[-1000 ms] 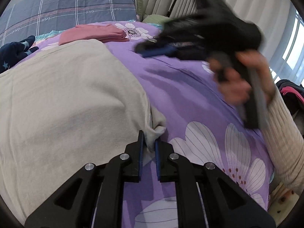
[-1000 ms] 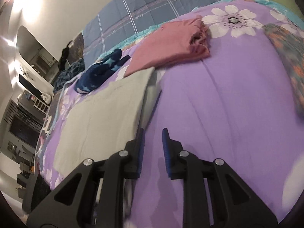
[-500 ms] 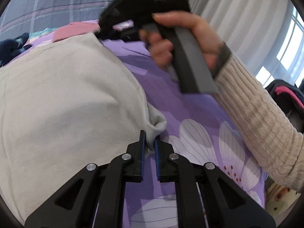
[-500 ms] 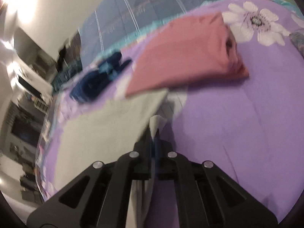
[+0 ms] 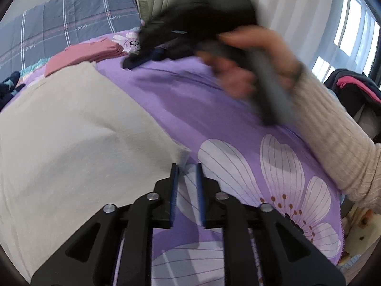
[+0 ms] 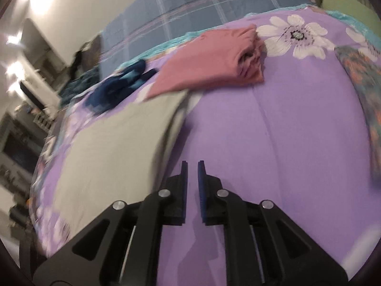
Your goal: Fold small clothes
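A beige garment (image 5: 71, 128) lies flat on the purple flowered bedspread (image 5: 214, 100); it also shows in the right wrist view (image 6: 114, 143). My left gripper (image 5: 187, 166) is open and empty, just right of the garment's near corner. My right gripper (image 6: 191, 164) is slightly open and empty, above bare bedspread (image 6: 273, 124) to the right of the garment's edge. In the left wrist view the right gripper (image 5: 202, 23) is blurred, held in a hand above the bed.
A folded pink garment (image 6: 214, 62) lies beyond the beige one, also seen in the left wrist view (image 5: 85, 52). A dark blue garment (image 6: 119, 83) lies left of it. A grey plaid quilt (image 5: 66, 31) is at the bed's head. A patterned cloth (image 6: 362, 76) lies right.
Both grippers let go of the beige garment's corners and opened. The right gripper pulled back to the right, away from the garment's far corner. The garment now lies flat.
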`<control>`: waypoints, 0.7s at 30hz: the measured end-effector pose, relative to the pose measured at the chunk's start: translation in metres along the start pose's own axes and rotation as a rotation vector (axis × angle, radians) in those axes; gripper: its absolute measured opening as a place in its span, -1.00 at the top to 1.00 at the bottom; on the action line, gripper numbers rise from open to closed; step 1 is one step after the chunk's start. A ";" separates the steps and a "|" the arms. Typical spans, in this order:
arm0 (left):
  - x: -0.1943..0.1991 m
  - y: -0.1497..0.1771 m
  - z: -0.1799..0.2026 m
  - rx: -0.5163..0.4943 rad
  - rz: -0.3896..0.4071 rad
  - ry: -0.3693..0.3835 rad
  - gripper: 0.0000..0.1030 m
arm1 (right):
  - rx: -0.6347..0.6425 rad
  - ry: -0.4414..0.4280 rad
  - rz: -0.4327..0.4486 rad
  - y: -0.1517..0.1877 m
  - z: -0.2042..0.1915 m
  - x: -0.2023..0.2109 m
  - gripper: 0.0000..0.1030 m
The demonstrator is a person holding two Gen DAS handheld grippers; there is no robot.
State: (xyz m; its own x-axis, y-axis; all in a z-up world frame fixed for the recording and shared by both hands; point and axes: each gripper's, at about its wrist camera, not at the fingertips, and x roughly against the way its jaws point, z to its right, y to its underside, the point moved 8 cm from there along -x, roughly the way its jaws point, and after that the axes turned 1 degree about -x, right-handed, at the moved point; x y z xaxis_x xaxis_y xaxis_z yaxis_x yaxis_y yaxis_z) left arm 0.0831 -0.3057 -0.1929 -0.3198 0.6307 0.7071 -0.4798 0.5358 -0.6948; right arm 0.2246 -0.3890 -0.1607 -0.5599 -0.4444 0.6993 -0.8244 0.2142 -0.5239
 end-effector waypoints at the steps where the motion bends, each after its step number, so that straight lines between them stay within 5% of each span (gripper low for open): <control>1: 0.003 0.000 -0.001 -0.009 0.004 -0.005 0.53 | 0.002 -0.020 -0.009 0.013 -0.003 0.007 0.79; 7: 0.038 0.003 -0.017 -0.007 0.047 -0.100 0.32 | 0.024 -0.114 -0.038 0.102 -0.032 0.051 0.69; 11: 0.063 0.015 -0.049 0.032 0.054 -0.221 0.30 | 0.027 -0.136 -0.059 0.122 -0.051 0.048 0.09; 13: 0.076 0.025 -0.062 0.076 0.052 -0.272 0.26 | 0.012 -0.129 -0.074 0.120 -0.055 0.037 0.09; 16: 0.091 0.035 -0.082 0.130 0.042 -0.352 0.18 | -0.056 -0.087 -0.078 0.113 -0.051 0.020 0.92; 21: 0.110 0.063 -0.106 0.178 0.010 -0.453 0.02 | -0.150 -0.092 0.018 0.107 -0.041 0.049 0.93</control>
State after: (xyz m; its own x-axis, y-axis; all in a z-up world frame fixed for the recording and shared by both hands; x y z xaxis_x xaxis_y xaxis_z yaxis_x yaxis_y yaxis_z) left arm 0.1043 -0.1430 -0.1735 -0.6293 0.3062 0.7143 -0.5950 0.4015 -0.6963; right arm 0.1050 -0.3522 -0.1624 -0.5700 -0.5160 0.6394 -0.8215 0.3469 -0.4525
